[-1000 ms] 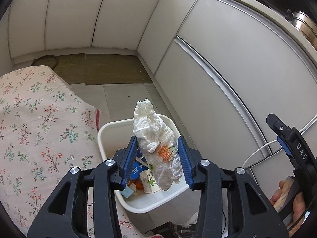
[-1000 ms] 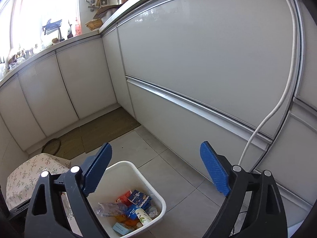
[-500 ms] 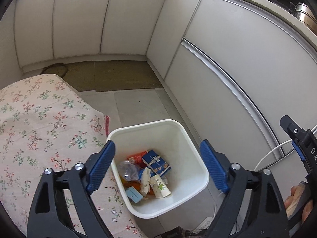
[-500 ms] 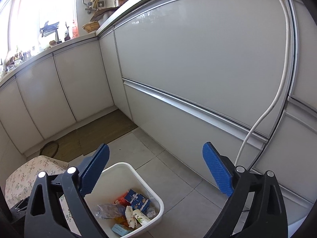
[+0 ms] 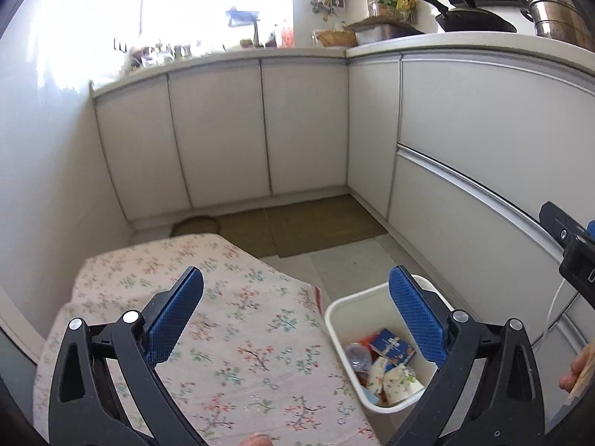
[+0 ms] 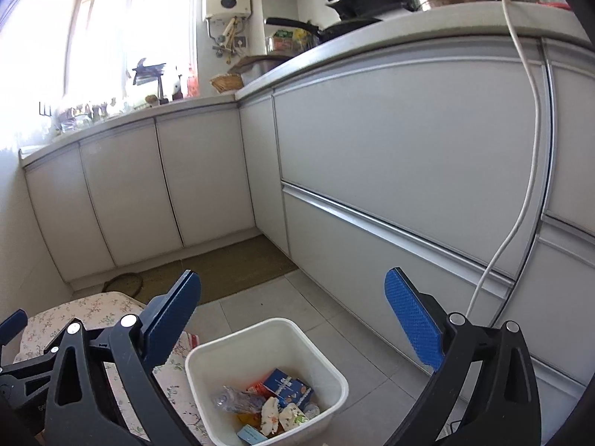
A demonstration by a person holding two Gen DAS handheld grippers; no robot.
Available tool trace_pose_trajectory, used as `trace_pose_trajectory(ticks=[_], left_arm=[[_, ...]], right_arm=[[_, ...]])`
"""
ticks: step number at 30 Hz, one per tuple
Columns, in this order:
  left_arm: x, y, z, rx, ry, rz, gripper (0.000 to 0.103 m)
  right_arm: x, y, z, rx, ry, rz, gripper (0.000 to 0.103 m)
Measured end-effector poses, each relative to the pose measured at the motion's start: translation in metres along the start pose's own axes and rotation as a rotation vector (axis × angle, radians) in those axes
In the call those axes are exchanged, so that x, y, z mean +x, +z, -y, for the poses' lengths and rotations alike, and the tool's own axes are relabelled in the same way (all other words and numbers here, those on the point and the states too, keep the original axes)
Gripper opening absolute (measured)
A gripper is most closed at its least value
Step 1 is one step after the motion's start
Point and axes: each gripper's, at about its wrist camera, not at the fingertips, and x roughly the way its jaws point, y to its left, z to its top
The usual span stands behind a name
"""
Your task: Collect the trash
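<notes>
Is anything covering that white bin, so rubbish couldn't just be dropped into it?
Nothing visible does. The white bin stands uncovered on the floor beside the flowered cloth, its top open, with a blue carton and other rubbish already lying inside.

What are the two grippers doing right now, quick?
Left gripper: opening wide, nothing between its fingers.
Right gripper: opening wide, holding nothing.

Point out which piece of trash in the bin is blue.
The small carton with white print, lying in the white bin toward its far side; the clear bottle and crumpled white wrapper beside it are not blue.
</notes>
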Motion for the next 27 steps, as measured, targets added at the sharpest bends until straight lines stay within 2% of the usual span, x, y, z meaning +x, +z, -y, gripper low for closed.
trace_pose_trajectory(ticks=[2, 4, 7, 10, 13, 16, 22, 27], left_arm=[[-0.022, 0.001, -0.008, 0.025, 0.046, 0.073, 0.096], [-0.041, 0.002, -0.02, 0.019, 0.056, 0.123, 0.096], [-0.054, 0.001, -0.045, -0.03, 0.051, 0.112, 0.096], [-0.065, -0.001, -0.074, -0.093, 0.027, 0.092, 0.096], [-0.079, -0.008, -0.094, -0.108, 0.057, 0.119, 0.096], [-0.088, -0.013, -0.119, -0.14, 0.103, 0.114, 0.096], [-0.096, -0.024, -0.162, -0.18, 0.122, 0.049, 0.096], [-0.103, -0.036, -0.185, -0.197, 0.136, 0.029, 0.096]], right_arm=[[-0.015, 0.002, -0.008, -0.001, 0.033, 0.05, 0.096], [-0.032, 0.003, -0.018, -0.011, 0.066, 0.11, 0.096], [-0.051, 0.002, -0.035, -0.034, 0.098, 0.155, 0.096], [-0.061, -0.002, -0.059, -0.075, 0.057, 0.136, 0.096], [-0.069, -0.013, -0.083, -0.116, 0.015, 0.098, 0.096], [-0.076, -0.023, -0.107, -0.163, 0.069, 0.087, 0.096], [-0.094, -0.039, -0.145, -0.179, 0.158, 0.075, 0.096], [-0.098, -0.049, -0.171, -0.191, 0.205, 0.049, 0.096]])
